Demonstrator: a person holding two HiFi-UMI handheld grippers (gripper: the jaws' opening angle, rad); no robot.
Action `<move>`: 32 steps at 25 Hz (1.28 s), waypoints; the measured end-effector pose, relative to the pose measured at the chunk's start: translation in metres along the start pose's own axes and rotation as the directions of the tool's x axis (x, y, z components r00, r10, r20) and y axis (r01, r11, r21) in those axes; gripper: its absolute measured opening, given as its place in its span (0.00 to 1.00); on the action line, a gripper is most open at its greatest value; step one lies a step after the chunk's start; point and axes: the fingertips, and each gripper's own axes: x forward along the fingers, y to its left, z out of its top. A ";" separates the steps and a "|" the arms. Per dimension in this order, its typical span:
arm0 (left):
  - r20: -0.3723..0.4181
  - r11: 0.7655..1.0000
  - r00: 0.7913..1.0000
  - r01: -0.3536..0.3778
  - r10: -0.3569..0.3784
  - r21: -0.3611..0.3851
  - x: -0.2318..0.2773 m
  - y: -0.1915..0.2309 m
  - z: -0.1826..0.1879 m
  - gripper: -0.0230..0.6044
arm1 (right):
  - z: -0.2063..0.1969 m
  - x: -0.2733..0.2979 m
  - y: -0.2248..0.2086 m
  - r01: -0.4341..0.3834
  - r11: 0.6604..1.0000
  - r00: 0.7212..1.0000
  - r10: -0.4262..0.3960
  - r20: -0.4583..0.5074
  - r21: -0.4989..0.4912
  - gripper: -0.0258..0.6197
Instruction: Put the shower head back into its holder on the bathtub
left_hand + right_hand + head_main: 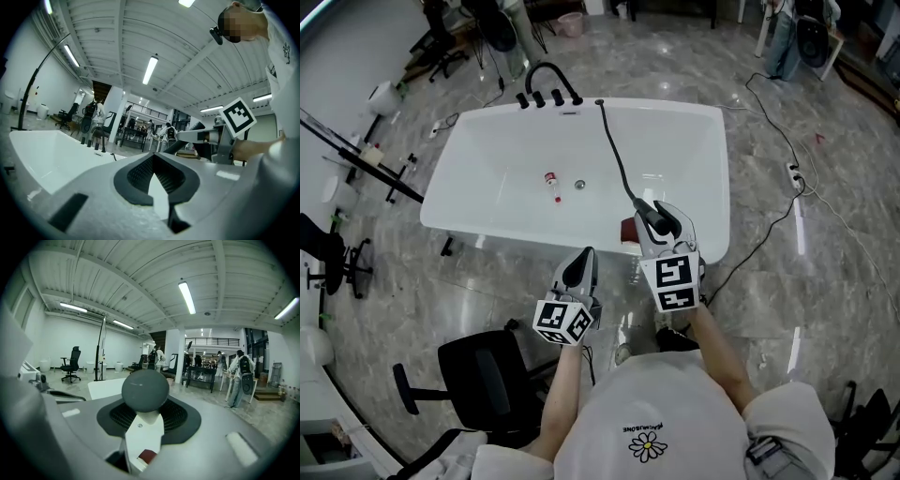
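Holding the shower head (145,390) clamped in the right tongs (659,217) over the near rim of the bathtub (478,159), black hose (617,155) trailing to the far rim by the taps (549,94). Left tongs (581,262) are pinched together, empty, just short of the tub. I'd carry the head across slowly, hose untwisted, and line it up before letting go. Can't really pick out the holder from here, though.

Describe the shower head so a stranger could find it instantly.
Find the white bathtub on the marble floor. A black hose runs from its far rim across the basin; the shower head is the dark piece at its near end. Unlike the black taps on the rim, it sits in the right claw.
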 end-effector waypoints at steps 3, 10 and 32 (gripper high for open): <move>0.008 0.999 1.000 -0.030 0.030 -0.018 0.030 0.001 -0.005 0.03 | 0.005 0.012 -0.013 -0.048 0.999 0.999 0.048 0.011 0.007 0.26; 0.002 0.996 0.996 -0.089 0.089 -0.015 0.072 -0.002 -0.001 0.03 | 0.020 0.044 -0.042 -0.110 0.993 0.993 0.111 0.028 -0.032 0.26; 0.044 0.998 0.998 0.049 -0.048 -0.029 0.220 0.236 0.088 0.03 | 0.102 0.309 -0.042 -0.006 0.999 1.000 0.006 0.006 -0.053 0.26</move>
